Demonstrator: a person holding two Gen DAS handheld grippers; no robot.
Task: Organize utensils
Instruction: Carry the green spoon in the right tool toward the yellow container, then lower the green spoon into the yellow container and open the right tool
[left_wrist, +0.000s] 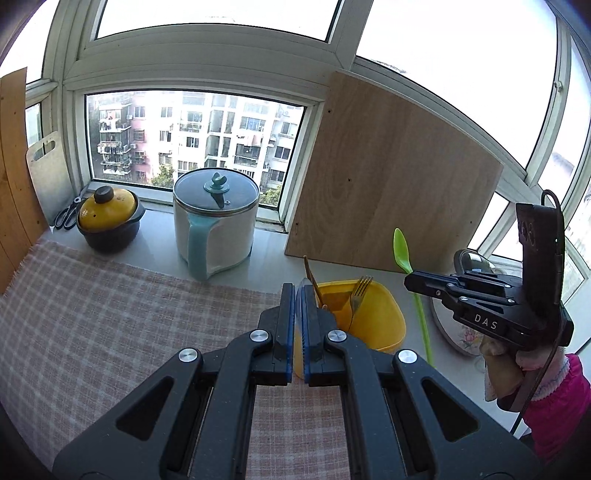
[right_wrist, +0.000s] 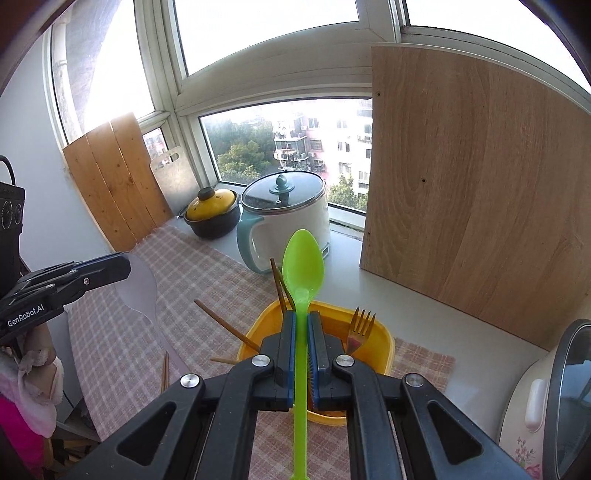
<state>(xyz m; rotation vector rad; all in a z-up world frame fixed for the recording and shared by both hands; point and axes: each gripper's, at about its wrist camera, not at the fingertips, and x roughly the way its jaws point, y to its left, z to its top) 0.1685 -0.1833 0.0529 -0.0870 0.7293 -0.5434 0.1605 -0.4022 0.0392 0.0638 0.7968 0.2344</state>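
Utensils: translucent paddle (right_wrist: 142, 291), perhaps, right view only.

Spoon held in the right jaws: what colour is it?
Bright green spoon; clearest in the right wrist view.

Counting as I go. Two grippers: my left gripper (left_wrist: 298, 291) and my right gripper (right_wrist: 302, 317). Two spoons: one green spoon (right_wrist: 303, 266) and one clear spoon (right_wrist: 142, 291). One fork (right_wrist: 360, 325). One yellow tub (right_wrist: 384, 347). Brown chopsticks (right_wrist: 221, 321), about six, though they cross and I can't be sure. Three cookers: one clay pot (left_wrist: 109, 218), one electric pot (left_wrist: 216, 225), one rice cooker (right_wrist: 535, 406). Three boards: one big panel (right_wrist: 472, 206), one pine board (right_wrist: 110, 177), one cutting board (right_wrist: 173, 177). One pair of scissors (left_wrist: 68, 214). One checked cloth (left_wrist: 110, 314).
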